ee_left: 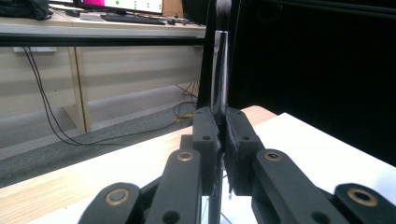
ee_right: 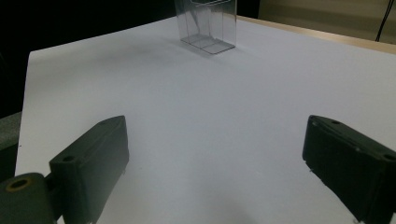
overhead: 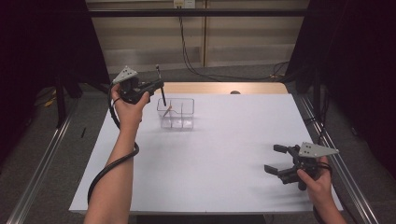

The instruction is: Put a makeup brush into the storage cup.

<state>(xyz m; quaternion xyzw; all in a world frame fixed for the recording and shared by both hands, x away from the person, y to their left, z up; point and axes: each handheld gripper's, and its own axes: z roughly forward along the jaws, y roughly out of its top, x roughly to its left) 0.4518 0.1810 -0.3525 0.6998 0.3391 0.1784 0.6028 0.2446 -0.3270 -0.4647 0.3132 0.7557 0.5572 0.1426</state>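
Note:
A clear plastic box (overhead: 176, 113) with compartments stands on the white table (overhead: 210, 158) at the far left; it also shows far off in the right gripper view (ee_right: 208, 25). My left gripper (overhead: 160, 84) hangs just above the box's left rim, shut on a slim dark brush (overhead: 161, 86) held nearly upright, its lower end dipping into the box. Along the left gripper's jaws (ee_left: 222, 114) the brush (ee_left: 219, 70) shows a silvery ferrule and a dark tip. A thin pale stick (overhead: 170, 108) leans inside the box. My right gripper (overhead: 272, 158) rests open near the right front corner, nothing between its fingers (ee_right: 215, 154).
A wooden strip (overhead: 224, 87) runs along the table's far edge with a small dark object (overhead: 235, 92) on it. Cables (overhead: 219, 74) trail over the floor behind. Metal rails (overhead: 42, 158) flank the table. A desk with a keyboard (ee_left: 130, 18) stands beyond.

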